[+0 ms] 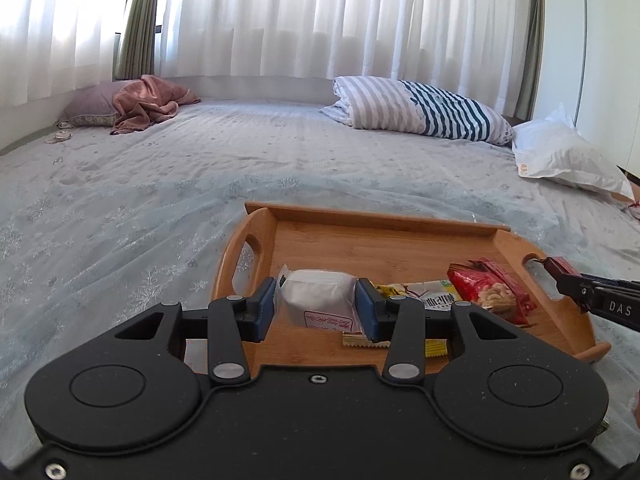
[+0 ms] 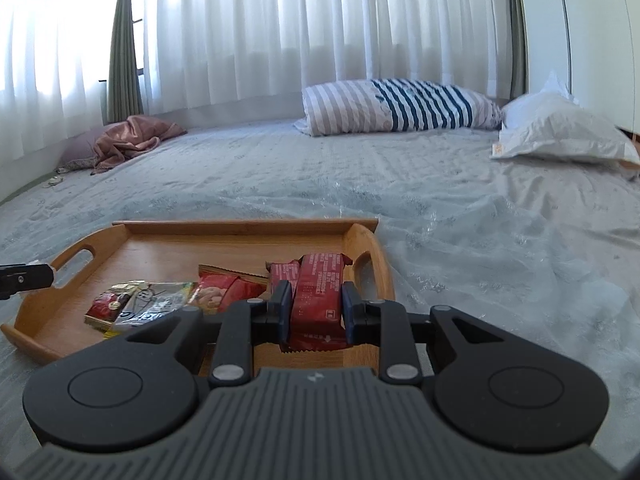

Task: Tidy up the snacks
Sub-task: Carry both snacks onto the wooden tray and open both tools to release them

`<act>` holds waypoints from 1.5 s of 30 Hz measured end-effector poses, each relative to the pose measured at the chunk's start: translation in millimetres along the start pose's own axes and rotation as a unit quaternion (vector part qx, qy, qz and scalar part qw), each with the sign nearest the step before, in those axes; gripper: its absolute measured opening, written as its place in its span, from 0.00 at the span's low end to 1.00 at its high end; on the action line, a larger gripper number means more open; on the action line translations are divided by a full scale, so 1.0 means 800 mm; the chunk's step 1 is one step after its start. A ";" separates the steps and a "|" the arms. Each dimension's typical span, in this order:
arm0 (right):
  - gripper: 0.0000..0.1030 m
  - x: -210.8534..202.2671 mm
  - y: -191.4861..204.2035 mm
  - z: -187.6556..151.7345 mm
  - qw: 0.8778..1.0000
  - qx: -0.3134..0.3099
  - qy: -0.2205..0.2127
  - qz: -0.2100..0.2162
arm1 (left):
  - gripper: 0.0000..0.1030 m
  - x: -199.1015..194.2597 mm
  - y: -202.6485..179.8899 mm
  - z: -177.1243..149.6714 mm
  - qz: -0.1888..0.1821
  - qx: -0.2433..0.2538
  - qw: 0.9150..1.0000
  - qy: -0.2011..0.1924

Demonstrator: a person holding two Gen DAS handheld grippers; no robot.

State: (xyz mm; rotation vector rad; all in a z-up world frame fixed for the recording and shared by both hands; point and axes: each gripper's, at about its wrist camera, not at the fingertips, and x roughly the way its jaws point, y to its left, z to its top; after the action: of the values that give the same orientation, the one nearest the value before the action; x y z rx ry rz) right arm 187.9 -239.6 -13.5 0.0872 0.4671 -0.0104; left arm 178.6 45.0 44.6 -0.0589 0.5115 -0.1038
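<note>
A wooden tray [image 1: 376,220] with cut-out handles lies on the bed and also shows in the right wrist view [image 2: 240,226]. My left gripper [image 1: 316,306] is shut on a white wrapped snack [image 1: 320,292] over the tray's left part. My right gripper [image 2: 314,312] is shut on a red snack bar [image 2: 318,296] over the tray's right end; its tip shows in the left wrist view [image 1: 560,270]. Red packets [image 1: 486,288], a white-and-yellow packet [image 1: 434,294] and a yellow packet [image 1: 434,346] lie in the tray. In the right wrist view, a red packet [image 2: 232,288] and a silver packet [image 2: 160,300] lie there.
The bed has a pale blue patterned cover [image 1: 160,184]. A striped pillow [image 1: 424,110] and a white plastic bag [image 1: 564,156] lie at the back right. A pink cloth on a mauve pillow [image 1: 148,104] lies at the back left. White curtains [image 1: 320,16] hang behind.
</note>
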 end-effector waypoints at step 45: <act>0.30 0.051 0.000 -0.010 0.999 -0.004 0.049 0.005 | 0.40 0.078 0.004 -0.005 0.021 -0.002 0.998 0.055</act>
State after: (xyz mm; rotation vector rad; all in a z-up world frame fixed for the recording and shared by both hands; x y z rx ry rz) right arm 220.6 -238.7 -38.7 0.0830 0.5636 0.0057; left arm 231.0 40.9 10.5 -0.0466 0.6226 -0.0647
